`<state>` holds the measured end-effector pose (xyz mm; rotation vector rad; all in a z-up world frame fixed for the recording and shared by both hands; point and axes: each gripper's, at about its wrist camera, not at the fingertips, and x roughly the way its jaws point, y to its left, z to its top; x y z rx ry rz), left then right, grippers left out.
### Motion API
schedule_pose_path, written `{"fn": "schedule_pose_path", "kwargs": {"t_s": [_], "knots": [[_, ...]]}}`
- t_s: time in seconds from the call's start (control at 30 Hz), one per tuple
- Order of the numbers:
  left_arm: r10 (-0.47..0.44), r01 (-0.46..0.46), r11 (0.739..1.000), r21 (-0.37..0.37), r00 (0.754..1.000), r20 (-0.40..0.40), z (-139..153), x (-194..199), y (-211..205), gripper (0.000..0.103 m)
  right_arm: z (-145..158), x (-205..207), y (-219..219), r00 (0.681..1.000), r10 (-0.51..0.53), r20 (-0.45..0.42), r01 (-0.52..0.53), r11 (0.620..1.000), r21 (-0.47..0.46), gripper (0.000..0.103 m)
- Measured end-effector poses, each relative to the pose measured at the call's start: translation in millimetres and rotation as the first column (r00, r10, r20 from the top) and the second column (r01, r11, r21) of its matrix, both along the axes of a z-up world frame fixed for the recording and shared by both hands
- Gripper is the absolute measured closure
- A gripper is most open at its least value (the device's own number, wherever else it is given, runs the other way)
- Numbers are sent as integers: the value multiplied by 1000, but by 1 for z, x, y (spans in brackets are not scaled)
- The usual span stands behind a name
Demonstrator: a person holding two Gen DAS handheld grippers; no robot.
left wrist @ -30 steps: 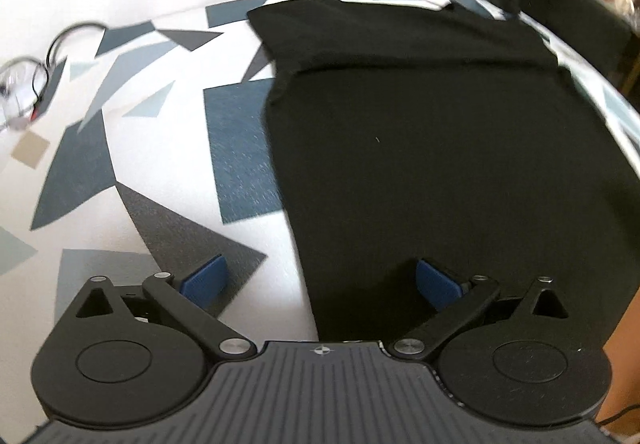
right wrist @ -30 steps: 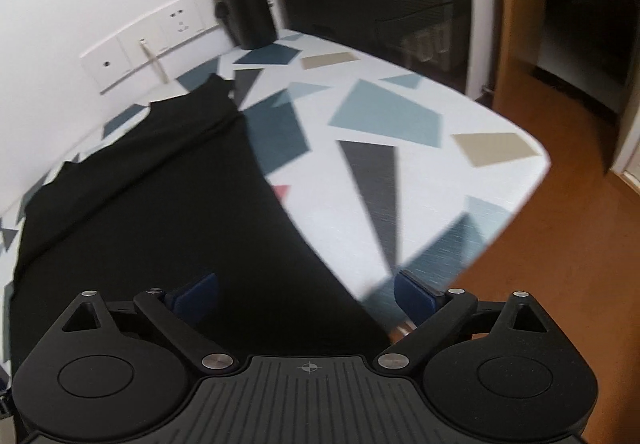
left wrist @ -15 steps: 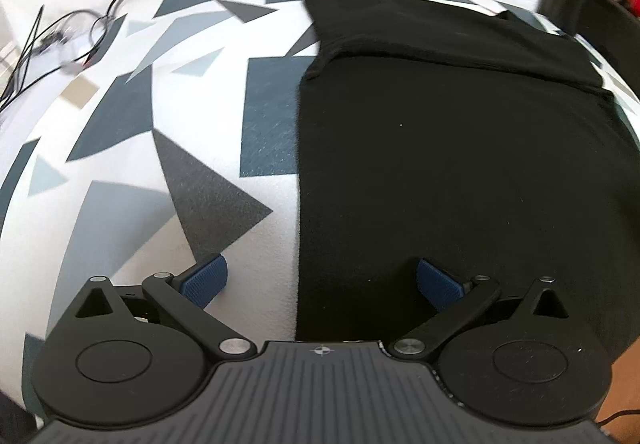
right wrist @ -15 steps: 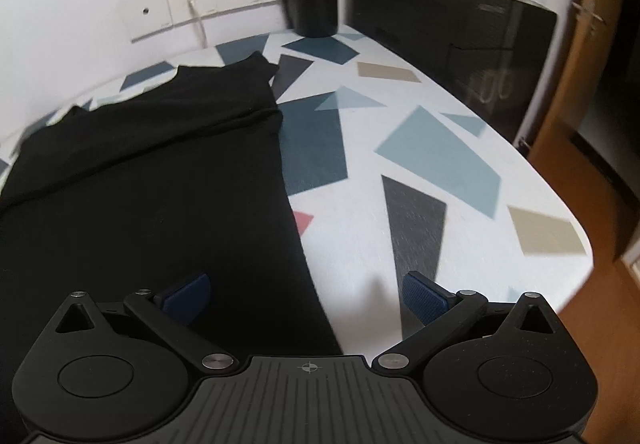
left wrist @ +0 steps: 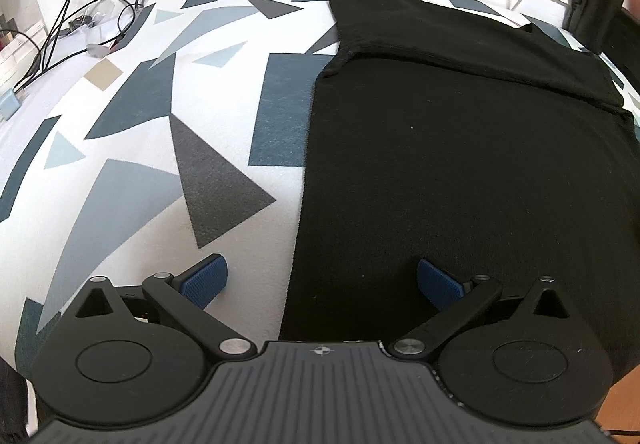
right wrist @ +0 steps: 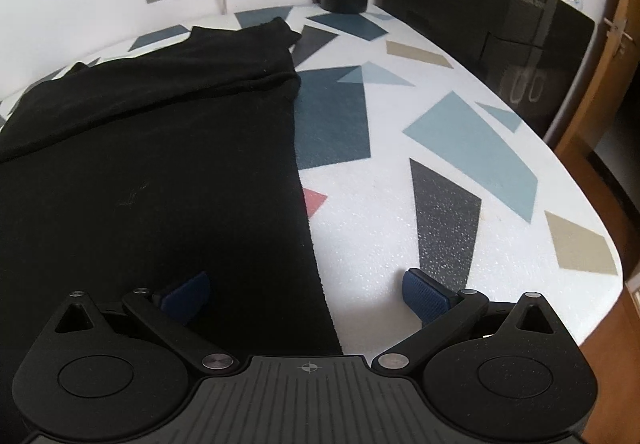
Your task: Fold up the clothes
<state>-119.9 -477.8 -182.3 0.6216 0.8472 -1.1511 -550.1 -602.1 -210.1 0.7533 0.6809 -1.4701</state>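
Both jaws gape wide, nothing held: the left hand-held gripper (left wrist: pixel 322 280) straddles one side edge of the black garment (left wrist: pixel 460 171) lying flat on the tabletop (left wrist: pixel 132 171), the right hand-held gripper (right wrist: pixel 306 294) the other. Best now: sink low, pinch both near corners evenly, keep the hem taut.

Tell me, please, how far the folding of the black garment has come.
Done: the far end of the black garment looks folded over into a band. In hand: nothing; the left tongs and right tongs are open, each straddling a side edge near the near end. Left: gripping and the remaining folds.
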Motion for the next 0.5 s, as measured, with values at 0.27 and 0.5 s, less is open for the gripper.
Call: {"fn": "schedule_pose_path", "kwargs": {"t_s": [0.27, 0.5], "knots": [[-7, 7, 1000, -8, 1000, 7, -1, -3, -1, 0, 1, -2, -3, 999, 45, -4, -45, 999, -10, 1], [-29, 30, 999, -32, 999, 21, -1, -9, -6, 0, -1, -2, 2, 998, 65, -10, -65, 997, -42, 1]]}}
